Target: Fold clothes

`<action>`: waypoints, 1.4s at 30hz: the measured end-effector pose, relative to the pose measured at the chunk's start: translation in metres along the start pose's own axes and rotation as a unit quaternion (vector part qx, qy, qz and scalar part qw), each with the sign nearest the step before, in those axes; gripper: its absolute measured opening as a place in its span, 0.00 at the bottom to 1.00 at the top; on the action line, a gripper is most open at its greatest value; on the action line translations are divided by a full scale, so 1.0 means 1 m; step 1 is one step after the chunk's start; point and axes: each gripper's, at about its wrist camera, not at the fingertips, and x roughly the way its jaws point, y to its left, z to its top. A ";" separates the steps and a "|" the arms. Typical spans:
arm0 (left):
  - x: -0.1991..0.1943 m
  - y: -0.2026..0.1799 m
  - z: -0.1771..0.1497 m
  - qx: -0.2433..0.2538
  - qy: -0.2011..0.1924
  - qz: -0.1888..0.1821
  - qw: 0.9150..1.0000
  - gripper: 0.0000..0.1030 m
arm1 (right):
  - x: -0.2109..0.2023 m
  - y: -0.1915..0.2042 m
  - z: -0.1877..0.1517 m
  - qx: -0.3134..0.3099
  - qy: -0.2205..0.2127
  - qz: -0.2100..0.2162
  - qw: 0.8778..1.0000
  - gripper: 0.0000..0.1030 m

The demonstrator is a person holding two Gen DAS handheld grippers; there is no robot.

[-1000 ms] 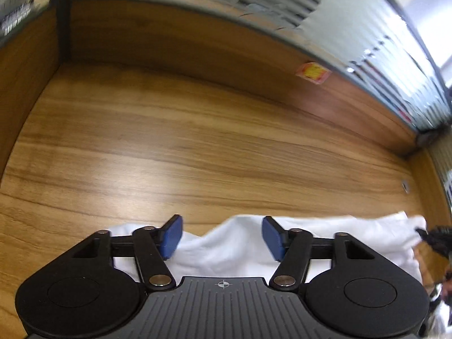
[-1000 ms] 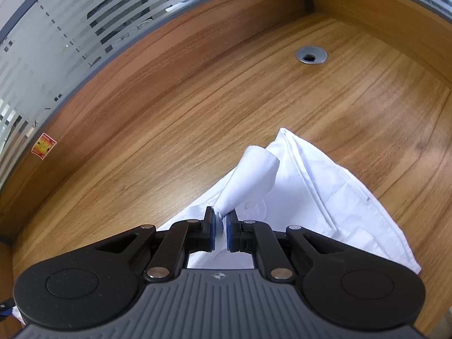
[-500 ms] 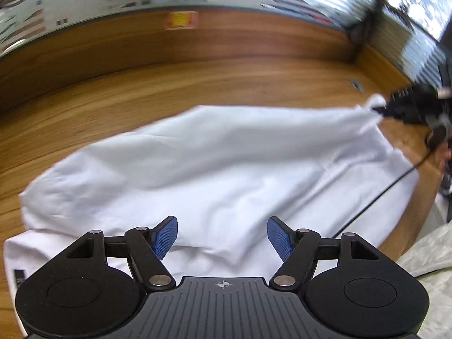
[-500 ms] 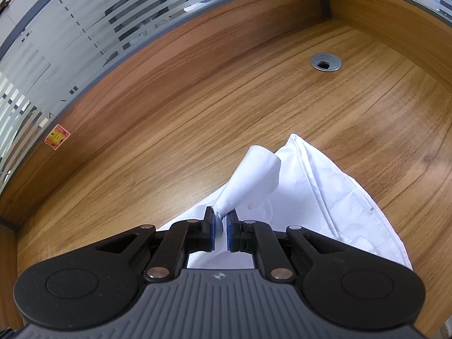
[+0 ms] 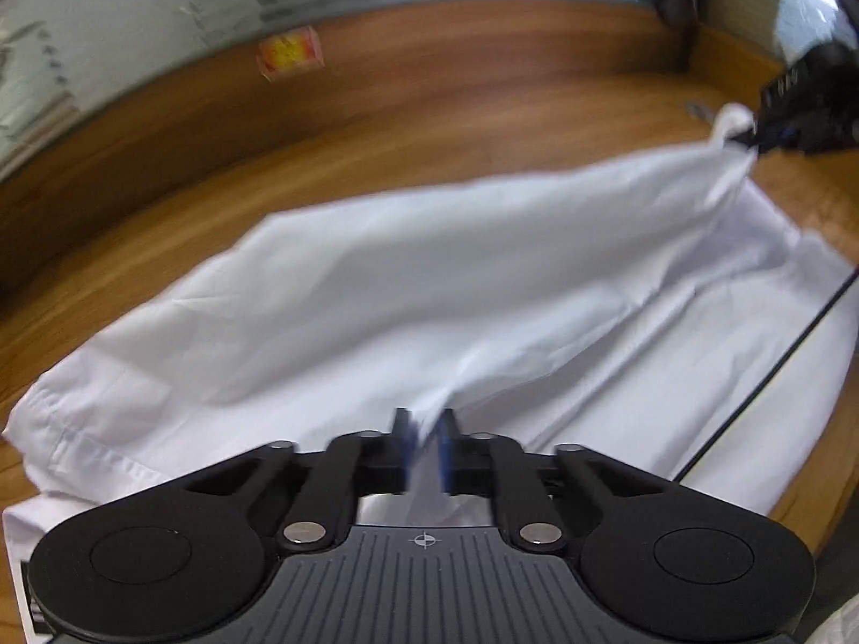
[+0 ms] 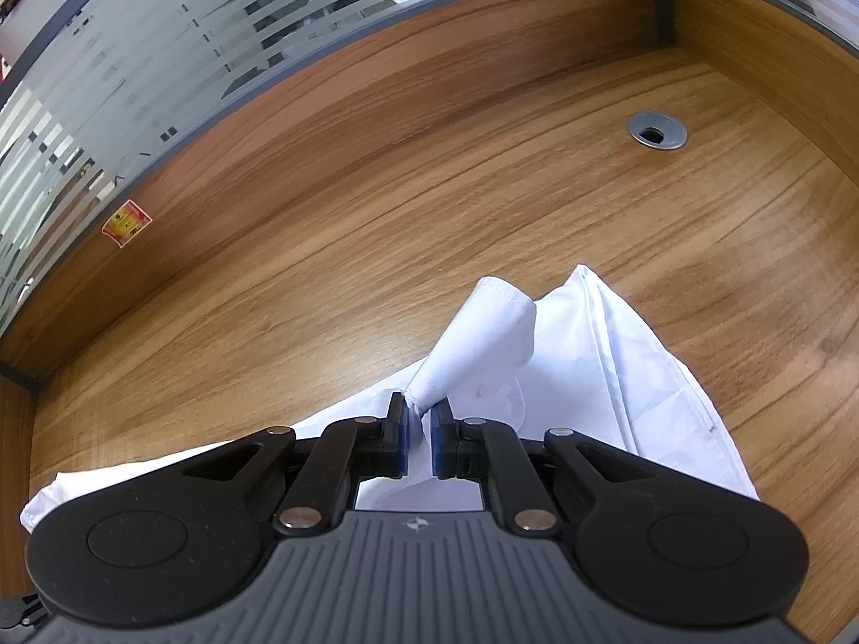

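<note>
In the left wrist view the left tool (image 5: 424, 443) has its blue pads (image 5: 444, 448) together on a pinched ridge of the white shirt (image 5: 429, 279), near the edge closest to the camera. The picture is blurred, but cloth shows between the pads. From there the shirt spreads across the wooden bench (image 5: 376, 145), rumpled, with a hemmed end at the left. A thin black cable (image 5: 773, 370) crosses its right part. At the far right corner the shirt rises to the right tool (image 5: 762, 131), which grips a bunched tip.

In the right wrist view the right tool (image 6: 420, 432) is clamped on a narrow twist of the shirt (image 6: 617, 354), which fans out into a cuff-like end (image 6: 499, 311) just ahead. The rest lies on the bench (image 6: 376, 247) to the right and behind. Farther off sits a metal grommet (image 6: 657, 130). A red and yellow sticker (image 6: 126, 222) marks the wooden back panel, below striped glass (image 6: 161, 53).
</note>
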 end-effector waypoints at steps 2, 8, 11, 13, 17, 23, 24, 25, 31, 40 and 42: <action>-0.016 0.001 -0.006 -0.018 -0.026 0.013 0.999 0.04 | 0.000 0.000 0.002 -0.003 -0.001 0.003 1.000 0.09; -0.056 0.004 -0.030 -0.064 -0.055 0.016 0.996 0.04 | -0.027 0.005 0.001 -0.012 -0.060 0.031 0.998 0.09; -0.054 -0.002 -0.042 -0.062 -0.033 0.001 0.998 0.04 | -0.029 0.003 -0.011 -0.013 -0.070 0.018 0.997 0.09; -0.045 -0.005 -0.049 -0.065 -0.004 -0.013 0.998 0.04 | -0.016 -0.004 -0.021 -0.008 -0.051 -0.002 0.999 0.09; -0.043 -0.001 -0.061 -0.071 0.020 -0.033 0.997 0.05 | 0.013 -0.024 -0.037 0.014 -0.016 -0.035 0.999 0.10; -0.072 0.033 -0.065 -0.108 0.001 -0.034 0.994 0.32 | 0.012 -0.018 -0.040 -0.032 -0.015 -0.066 0.997 0.34; -0.076 0.043 -0.064 -0.116 -0.003 -0.030 0.993 0.34 | 0.006 -0.016 -0.041 -0.038 -0.020 -0.066 0.997 0.36; -0.080 0.052 -0.063 -0.126 -0.004 -0.025 0.992 0.36 | -0.001 -0.014 -0.043 -0.041 -0.025 -0.061 0.997 0.37; -0.088 0.105 -0.057 -0.162 0.010 0.000 0.987 0.45 | -0.034 0.002 -0.058 -0.067 -0.031 0.007 0.997 0.41; -0.087 0.148 -0.044 -0.201 0.021 0.026 0.979 0.52 | -0.038 0.063 -0.094 -0.163 0.047 0.153 0.974 0.42; -0.087 0.155 -0.038 -0.205 0.023 0.035 0.978 0.52 | -0.035 0.079 -0.104 -0.189 0.062 0.174 0.964 0.42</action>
